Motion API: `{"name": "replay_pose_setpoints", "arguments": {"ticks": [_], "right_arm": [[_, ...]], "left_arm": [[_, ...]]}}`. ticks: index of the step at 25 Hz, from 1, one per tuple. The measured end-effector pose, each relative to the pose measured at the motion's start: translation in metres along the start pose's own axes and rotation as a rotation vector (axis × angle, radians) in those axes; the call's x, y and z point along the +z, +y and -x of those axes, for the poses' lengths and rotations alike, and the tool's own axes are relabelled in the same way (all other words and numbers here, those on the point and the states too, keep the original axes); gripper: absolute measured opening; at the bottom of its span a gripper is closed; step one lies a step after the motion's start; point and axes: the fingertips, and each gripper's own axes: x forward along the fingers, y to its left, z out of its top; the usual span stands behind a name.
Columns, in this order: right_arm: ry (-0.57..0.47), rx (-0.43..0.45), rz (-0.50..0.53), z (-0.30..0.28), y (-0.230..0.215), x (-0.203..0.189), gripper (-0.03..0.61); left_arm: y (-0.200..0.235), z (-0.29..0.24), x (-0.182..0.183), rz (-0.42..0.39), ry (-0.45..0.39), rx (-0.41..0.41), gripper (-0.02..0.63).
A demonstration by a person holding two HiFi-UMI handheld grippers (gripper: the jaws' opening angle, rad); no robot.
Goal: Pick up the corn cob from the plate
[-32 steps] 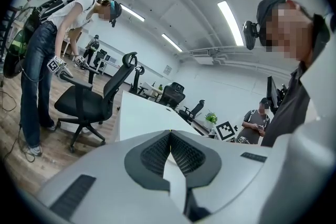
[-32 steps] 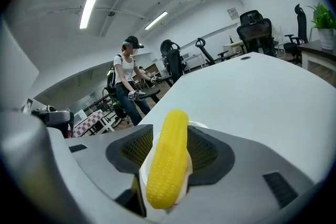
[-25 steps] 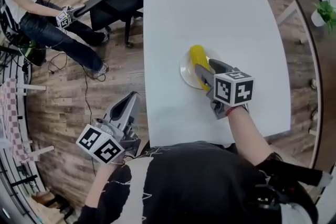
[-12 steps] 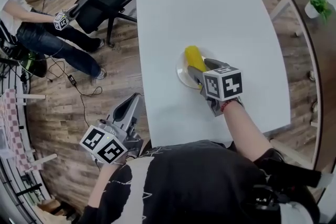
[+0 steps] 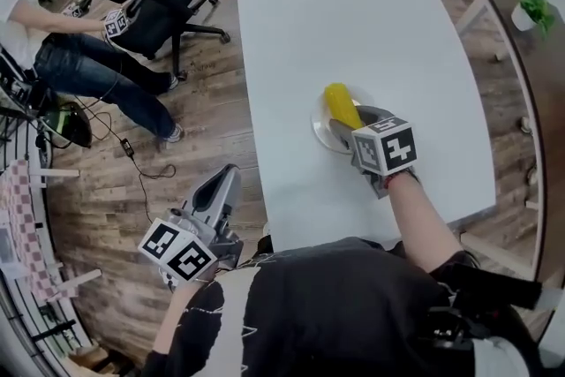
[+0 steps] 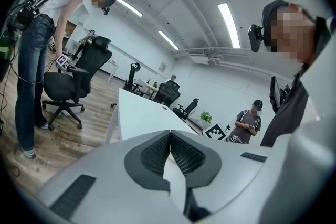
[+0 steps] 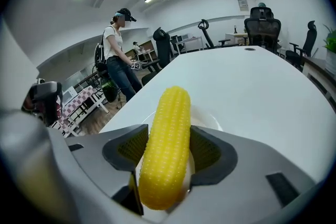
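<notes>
Corn cob point(image 7: 165, 149) is closest to us in the right gripper view. It lies lengthwise between the jaws of the right gripper point(image 7: 167, 139) and rests on the white plate point(image 7: 207, 119). Those jaws stand wide and have just been closing. The pads flank the cob's sides, but we see no firm squeeze yet, so we judge the step in hand to be the grasp itself. Next we would need to close until both pads bite the cob's lower half, then lift it straight off the plate without tipping the far end.

The left gripper point(image 5: 216, 190) is held off the near left edge of the worktop point(image 5: 353, 13), over the wooden floor, with its jaws together and nothing in them. Further off, the worktop runs on bare, and a person sits by an office chair point(image 5: 154, 0).
</notes>
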Motion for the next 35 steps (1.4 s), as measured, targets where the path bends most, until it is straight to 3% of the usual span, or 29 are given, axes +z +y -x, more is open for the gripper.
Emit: {"name": "replay_pose_setpoints", "arguments": {"ticks": [7, 17, 22, 28, 35], "right_arm": [[0.020, -0.004, -0.064, -0.003, -0.005, -0.003, 0.253], [0.041, -0.022, -0.067, -0.004, -0.011, -0.006, 0.247], [0.033, -0.049, -0.093, 0.001, -0.013, -0.001, 0.247], [0.027, -0.103, -0.032, 0.001, -0.012, 0.000, 0.247], [-0.036, -0.122, -0.075, 0.011, -0.010, 0.009, 0.247]], "left_arm": [[0.026, 0.022, 0.002, 0.013, 0.026, -0.006, 0.012], [0.045, 0.048, -0.007, 0.053, 0.013, 0.013, 0.012], [0.048, 0.059, -0.001, 0.052, -0.008, 0.029, 0.012], [0.052, 0.073, 0.002, 0.042, -0.032, 0.041, 0.012], [0.054, 0.081, 0.003, 0.046, -0.042, 0.044, 0.012]]}}
